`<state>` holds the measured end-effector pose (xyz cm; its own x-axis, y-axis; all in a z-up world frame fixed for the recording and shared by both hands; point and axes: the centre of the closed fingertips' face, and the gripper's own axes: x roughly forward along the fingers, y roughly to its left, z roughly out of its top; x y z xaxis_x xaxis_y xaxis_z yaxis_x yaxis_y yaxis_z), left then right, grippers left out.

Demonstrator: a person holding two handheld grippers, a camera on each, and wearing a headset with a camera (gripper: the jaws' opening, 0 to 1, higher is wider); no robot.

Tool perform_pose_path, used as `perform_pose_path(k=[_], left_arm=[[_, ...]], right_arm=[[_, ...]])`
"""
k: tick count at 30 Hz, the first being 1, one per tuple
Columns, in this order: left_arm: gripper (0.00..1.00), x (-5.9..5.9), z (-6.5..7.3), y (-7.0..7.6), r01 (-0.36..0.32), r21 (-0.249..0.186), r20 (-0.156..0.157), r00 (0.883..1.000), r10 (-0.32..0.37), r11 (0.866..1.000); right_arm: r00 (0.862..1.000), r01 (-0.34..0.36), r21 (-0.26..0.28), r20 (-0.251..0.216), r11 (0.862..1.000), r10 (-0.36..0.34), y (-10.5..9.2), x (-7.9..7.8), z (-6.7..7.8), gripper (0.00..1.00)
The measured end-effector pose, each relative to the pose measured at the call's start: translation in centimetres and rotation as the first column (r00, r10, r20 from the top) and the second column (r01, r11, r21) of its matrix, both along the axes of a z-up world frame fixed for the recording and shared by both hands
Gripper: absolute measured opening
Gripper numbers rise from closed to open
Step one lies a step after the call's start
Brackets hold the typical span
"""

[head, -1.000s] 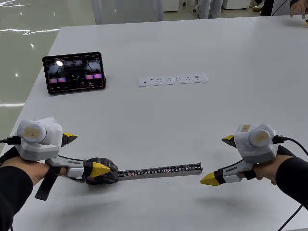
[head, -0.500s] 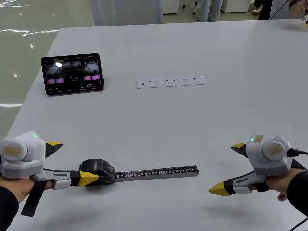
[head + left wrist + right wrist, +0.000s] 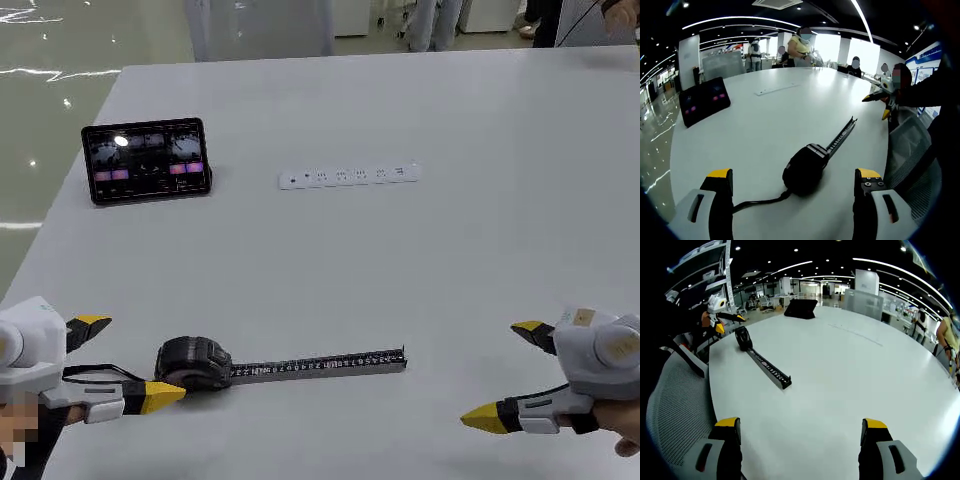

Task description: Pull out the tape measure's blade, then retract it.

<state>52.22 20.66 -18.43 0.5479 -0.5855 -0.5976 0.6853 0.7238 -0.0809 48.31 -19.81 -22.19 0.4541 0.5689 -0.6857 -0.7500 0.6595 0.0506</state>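
Left hand-held gripper [image 3: 135, 357]: withdrawn from tape measure [image 3: 192, 362], jaws released. Right hand-held gripper [image 3: 500, 372]: released, empty. Blade [image 3: 320, 365]: extended on bench [image 3: 400, 260]; retraction outstanding.

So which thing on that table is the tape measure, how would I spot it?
Look at the big white table, along its near edge, left side. The tape measure is the rounded black case lying there, nearer than the tablet and power strip. It alone has a long marked blade sticking out to the right.

White table [image 3: 450, 260]: tape measure [image 3: 193, 363], tablet [image 3: 147, 161], power strip [image 3: 348, 176]
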Motion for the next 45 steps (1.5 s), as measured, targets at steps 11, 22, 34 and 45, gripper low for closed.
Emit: perform_pose_path(k=[11,22,34,45], left_arm=[[0.99,-2.4,-1.8,1.2,-0.043,0.024,-0.049,0.998,0.045,0.999],[0.99,-4.1,-1.2,1.1,-0.018,0.015,-0.037,0.999,0.018,1.0],[0.99,-5.7,-0.4,2.4,-0.033,0.029,0.002,0.999,0.033,0.999],[0.99,-6.4,-0.5,2.4,-0.044,0.021,0.006,0.999,0.043,0.999]], right_arm=[[1.0,0.008,0.006,0.017,1.0,-0.008,-1.0,-1.1,0.9,0.99],[0.999,-0.002,0.008,0.04,1.0,0.002,-2.3,-2.1,1.0,0.99],[0.999,0.019,0.028,0.035,0.999,-0.02,-2.9,-4.1,1.4,0.99],[0.998,0.024,-0.009,0.05,1.0,-0.023,-4.6,-5.3,1.6,0.99]])
